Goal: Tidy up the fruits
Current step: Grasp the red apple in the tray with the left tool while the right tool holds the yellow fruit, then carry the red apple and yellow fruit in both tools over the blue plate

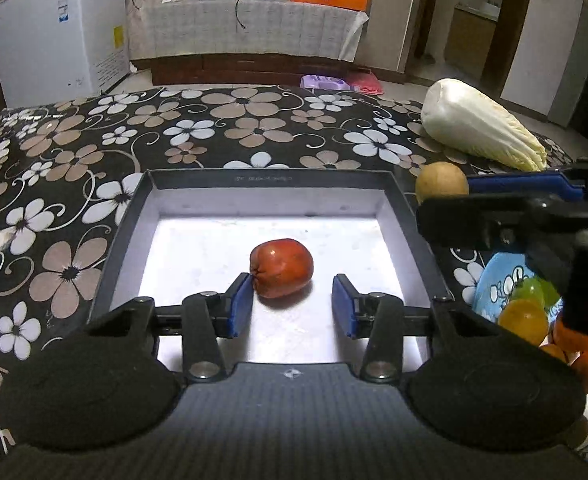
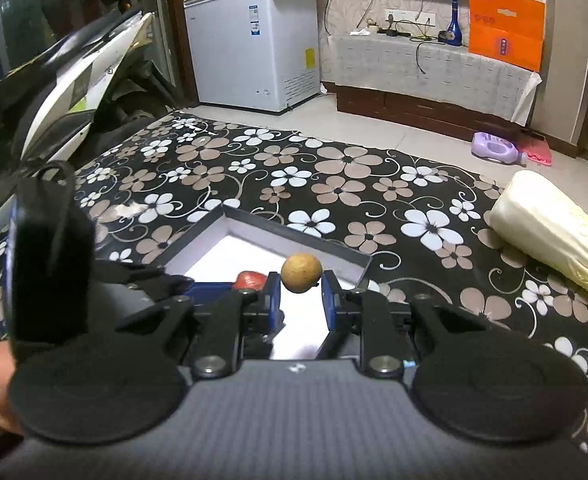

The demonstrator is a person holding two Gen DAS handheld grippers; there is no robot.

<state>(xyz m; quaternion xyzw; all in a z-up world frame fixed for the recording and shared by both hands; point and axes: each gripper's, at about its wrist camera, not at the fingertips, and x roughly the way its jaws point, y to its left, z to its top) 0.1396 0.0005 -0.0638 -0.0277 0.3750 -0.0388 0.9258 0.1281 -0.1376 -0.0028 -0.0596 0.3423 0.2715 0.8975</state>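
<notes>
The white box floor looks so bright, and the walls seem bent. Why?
Left wrist view: glare washes out the box floor around the red fruit; the fisheye bows the freezer. Right wrist view: the same curving, with the left-hand device blurred.

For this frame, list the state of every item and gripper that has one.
Left gripper: open, red fruit between its pads.
Red fruit: lying in the box.
Box: lidless, holding one fruit.
Right gripper: shut on the tan fruit.
Tan fruit: held above the box.
Cabbage: lying on the tablecloth.

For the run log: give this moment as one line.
left gripper: open, red fruit in box | right gripper: holds yellow fruit
</notes>
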